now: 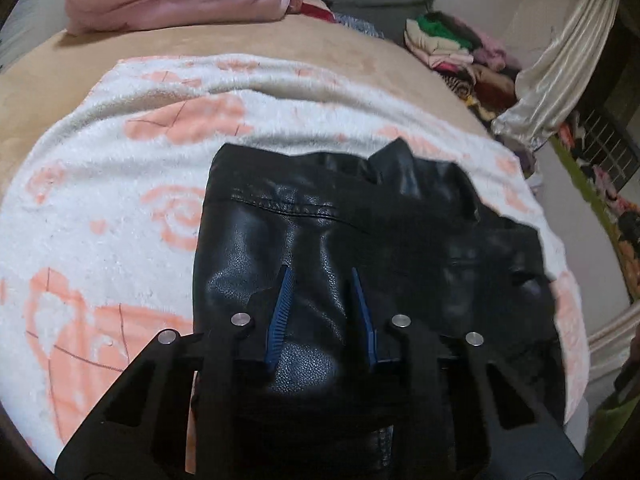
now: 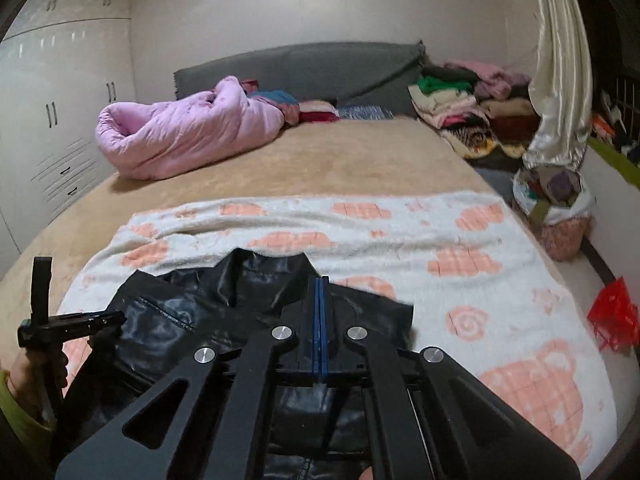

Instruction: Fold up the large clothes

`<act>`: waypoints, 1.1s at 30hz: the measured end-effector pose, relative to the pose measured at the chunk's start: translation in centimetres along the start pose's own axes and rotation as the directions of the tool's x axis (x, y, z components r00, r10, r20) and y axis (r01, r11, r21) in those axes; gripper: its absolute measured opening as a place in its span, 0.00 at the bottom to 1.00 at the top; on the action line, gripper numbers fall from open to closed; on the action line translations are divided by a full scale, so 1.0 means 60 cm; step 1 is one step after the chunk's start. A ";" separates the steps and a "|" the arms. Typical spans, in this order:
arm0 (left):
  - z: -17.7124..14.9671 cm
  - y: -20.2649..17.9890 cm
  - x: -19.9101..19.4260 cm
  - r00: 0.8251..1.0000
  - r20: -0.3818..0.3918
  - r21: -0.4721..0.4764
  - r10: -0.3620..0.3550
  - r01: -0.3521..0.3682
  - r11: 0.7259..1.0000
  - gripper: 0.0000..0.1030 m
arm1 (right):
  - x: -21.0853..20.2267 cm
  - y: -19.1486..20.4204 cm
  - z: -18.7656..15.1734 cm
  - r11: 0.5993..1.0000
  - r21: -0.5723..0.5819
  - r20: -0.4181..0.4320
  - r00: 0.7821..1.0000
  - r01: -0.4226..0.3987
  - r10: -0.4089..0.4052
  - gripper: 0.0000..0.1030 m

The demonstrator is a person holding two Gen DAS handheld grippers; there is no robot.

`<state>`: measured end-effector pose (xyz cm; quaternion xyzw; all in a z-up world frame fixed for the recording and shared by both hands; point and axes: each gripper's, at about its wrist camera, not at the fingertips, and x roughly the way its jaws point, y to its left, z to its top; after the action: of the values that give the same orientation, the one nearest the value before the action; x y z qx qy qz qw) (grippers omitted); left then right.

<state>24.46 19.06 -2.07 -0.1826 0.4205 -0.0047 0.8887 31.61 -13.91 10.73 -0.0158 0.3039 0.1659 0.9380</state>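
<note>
Black leather jacket (image 1: 320, 232) lying partly folded on the white-and-peach blanket (image 1: 120, 168), collar end pointing up the bed, body trailing back toward the camera. Left gripper (image 1: 322, 276) hovering right over the glossy panel, blue fingers (image 1: 280, 308) spread wide, nothing between them, leather only beneath. Right gripper (image 2: 321, 280) over the jacket's right side, blue pads pressed flat together; no cloth visible between the tips, so probably closed on nothing, though a thin edge pinched there cannot be ruled out. Step in hand looks like squaring and flattening before the next fold. Best done by dropping the open left fingers onto a firm seam or edge rather than the slick middle, biting both layers, and drawing across in one level sweep; stiff, shiny leather likely to slip and spring back, so worth pressing the crease down afterwards. Rumpled collar and the bunched right-hand side want smoothing first. Beneath the blanket, a tan bedspread (image 2: 320, 152); bundled pink quilt (image 2: 188, 128) up near the grey headboard (image 2: 304, 64). Stacked clothes (image 2: 460, 108) beside the bed on the right, pale curtain (image 2: 560, 80) hanging there, white wardrobe (image 2: 60, 92) along the left wall, something red (image 2: 612, 312) at the far right edge.
</note>
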 end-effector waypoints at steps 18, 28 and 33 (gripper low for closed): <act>0.023 0.011 -0.052 0.993 0.116 -0.008 0.007 -0.006 1.000 0.23 | 0.089 0.035 -0.078 0.993 0.022 -0.126 0.985 -0.117 0.119 0.04; -0.017 -0.028 0.035 0.997 -0.056 0.098 0.052 -0.046 0.994 0.16 | 0.121 -0.014 -0.112 1.000 -0.001 -0.216 0.976 0.007 -0.007 0.11; -0.021 -0.018 0.049 0.996 -0.075 0.096 0.052 -0.044 0.994 0.16 | 0.136 -0.029 -0.134 0.996 0.026 -0.274 0.958 0.091 -0.080 0.44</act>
<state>25.60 17.15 -4.65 -0.1301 0.4581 -0.0102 0.8793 33.81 -14.14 -0.61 -0.0337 0.4323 0.1157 0.8936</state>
